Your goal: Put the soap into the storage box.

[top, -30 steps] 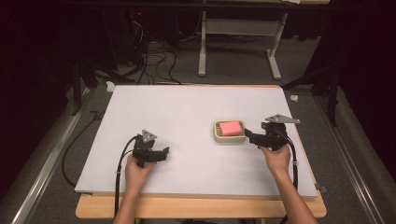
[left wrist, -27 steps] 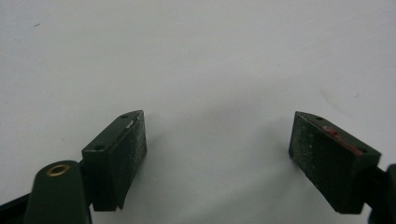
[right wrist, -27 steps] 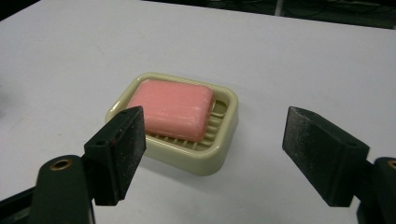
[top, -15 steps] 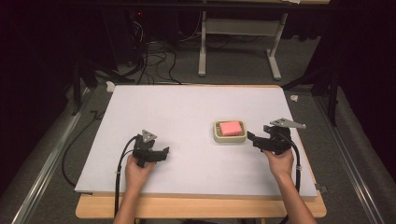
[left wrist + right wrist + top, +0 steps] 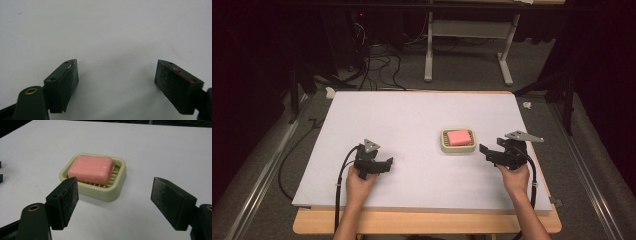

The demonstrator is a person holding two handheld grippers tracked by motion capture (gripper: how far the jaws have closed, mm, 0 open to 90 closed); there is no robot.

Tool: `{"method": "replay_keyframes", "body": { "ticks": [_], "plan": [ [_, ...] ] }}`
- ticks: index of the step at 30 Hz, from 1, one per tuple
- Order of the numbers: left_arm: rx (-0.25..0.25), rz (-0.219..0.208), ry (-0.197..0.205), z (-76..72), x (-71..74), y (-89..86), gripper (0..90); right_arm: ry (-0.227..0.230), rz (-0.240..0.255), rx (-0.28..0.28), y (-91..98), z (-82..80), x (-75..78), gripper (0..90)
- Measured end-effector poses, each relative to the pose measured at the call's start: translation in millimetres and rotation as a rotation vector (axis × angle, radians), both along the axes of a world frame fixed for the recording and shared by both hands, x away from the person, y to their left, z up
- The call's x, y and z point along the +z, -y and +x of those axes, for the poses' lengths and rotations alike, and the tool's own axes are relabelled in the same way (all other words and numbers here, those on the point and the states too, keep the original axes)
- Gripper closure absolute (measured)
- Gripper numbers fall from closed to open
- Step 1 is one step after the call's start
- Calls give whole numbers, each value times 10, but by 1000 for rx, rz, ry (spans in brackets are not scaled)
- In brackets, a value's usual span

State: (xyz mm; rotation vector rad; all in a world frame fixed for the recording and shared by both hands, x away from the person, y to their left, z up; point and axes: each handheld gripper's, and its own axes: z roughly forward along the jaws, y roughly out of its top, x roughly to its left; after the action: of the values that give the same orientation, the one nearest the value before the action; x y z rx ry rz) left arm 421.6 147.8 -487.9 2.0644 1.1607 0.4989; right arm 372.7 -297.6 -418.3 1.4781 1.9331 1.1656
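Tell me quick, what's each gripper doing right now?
Left gripper: open, holding nothing.
Right gripper: open, empty, short of the pink soap in its dish.

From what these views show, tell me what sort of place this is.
Probably a lab or recording workspace, not a home: a white table on a dark carpeted floor, loose cables beyond it, and a metal desk frame behind. A pink soap in a soap dish sits on the table.

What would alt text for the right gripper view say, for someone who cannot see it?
A pink bar of soap lies in a cream ribbed soap dish on a white table. The right gripper faces it with its two black jaws open, apart from the dish and holding nothing.
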Motion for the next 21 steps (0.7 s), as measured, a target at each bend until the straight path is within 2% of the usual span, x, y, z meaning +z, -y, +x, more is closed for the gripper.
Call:
{"method": "replay_keyframes", "body": {
  "ticks": [21],
  "plan": [
    [0,-1,0,-1,0,1,197,-23,15,11,13,-90,-154,228]
  ]
}}
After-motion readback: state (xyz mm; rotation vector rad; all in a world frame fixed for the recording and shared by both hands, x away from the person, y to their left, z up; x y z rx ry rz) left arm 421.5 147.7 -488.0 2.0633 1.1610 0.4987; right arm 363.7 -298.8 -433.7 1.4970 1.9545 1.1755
